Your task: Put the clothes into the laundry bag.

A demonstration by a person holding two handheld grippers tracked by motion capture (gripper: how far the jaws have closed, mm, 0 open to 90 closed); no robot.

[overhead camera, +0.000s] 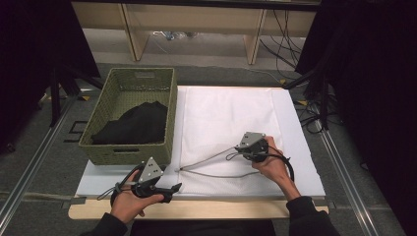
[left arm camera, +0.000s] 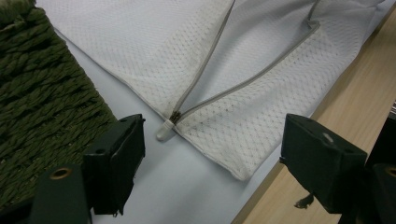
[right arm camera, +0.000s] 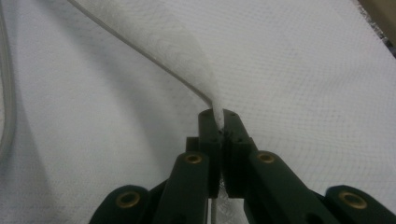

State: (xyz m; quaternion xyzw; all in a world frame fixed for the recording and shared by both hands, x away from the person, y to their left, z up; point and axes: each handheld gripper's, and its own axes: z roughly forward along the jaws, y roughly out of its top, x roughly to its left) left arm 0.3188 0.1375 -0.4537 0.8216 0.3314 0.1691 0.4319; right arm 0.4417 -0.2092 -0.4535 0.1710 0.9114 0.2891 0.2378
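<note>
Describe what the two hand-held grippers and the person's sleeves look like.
Both are black. The left hand-held gripper and right hand-held gripper each carry a grey three-cornered plate on top and trail a black cable. Brass-coloured rivets dot the jaw linkages. The person's sleeves are dark.

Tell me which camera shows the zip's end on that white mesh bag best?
The left gripper view: the zip end lies sharp and close between the open left tongs. The high view shows it small, with both zip edges spreading from it. The right gripper view shows the right tongs pinching a zip edge.

Green woven basket (overhead camera: 98,132) holding black cloth (overhead camera: 133,125), wooden table edge (overhead camera: 206,209), cables (overhead camera: 314,115) on floor
</note>
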